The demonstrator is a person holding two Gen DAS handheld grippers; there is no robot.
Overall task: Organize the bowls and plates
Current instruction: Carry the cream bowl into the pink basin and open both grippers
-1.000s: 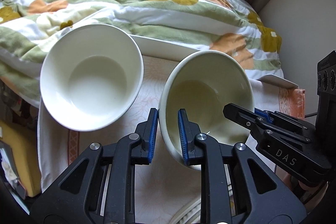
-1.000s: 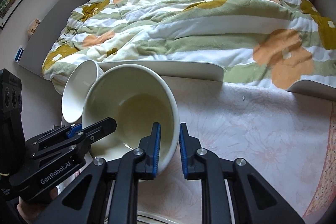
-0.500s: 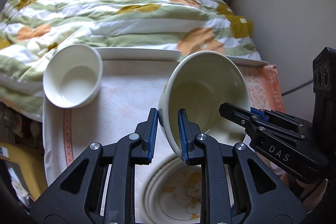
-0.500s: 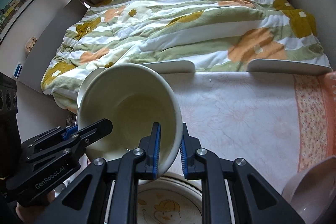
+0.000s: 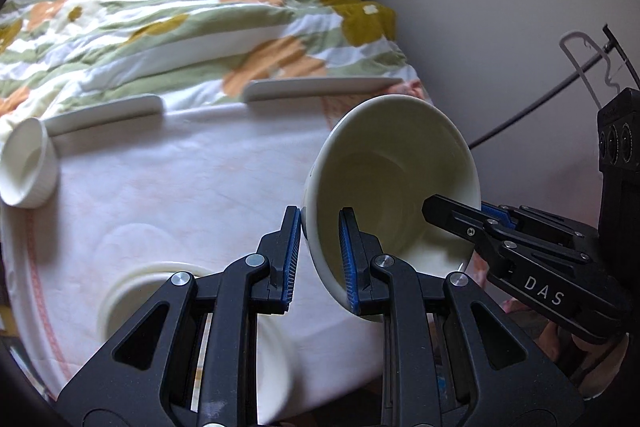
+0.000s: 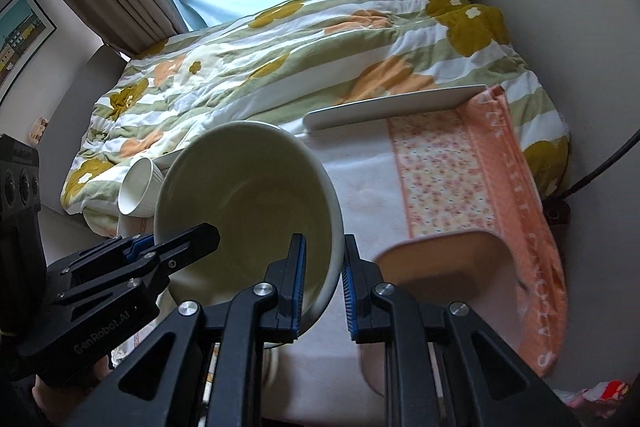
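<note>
A large cream bowl [image 5: 394, 183] hangs tilted in the air between both grippers; it also shows in the right wrist view [image 6: 244, 203]. My left gripper [image 5: 320, 259] is shut on its left rim. My right gripper [image 6: 323, 279] is shut on its right rim. A small white ribbed bowl [image 5: 26, 169] stands at the table's far left, also in the right wrist view [image 6: 138, 193]. A cream plate [image 5: 132, 291] lies below my left gripper. A pink bowl [image 6: 452, 279] sits on the table just right of my right gripper.
The table carries a white flowered cloth [image 5: 180, 179] with an orange towel [image 6: 480, 179] at its right end. Two white trays [image 5: 316, 89] lie along the far edge against a flowered duvet [image 5: 180, 11]. A wall and a cable [image 5: 532, 107] are at the right.
Both grippers have carried the large bowl up and to the right, away from the small white bowl. The plate and the pink bowl have come into view below.
</note>
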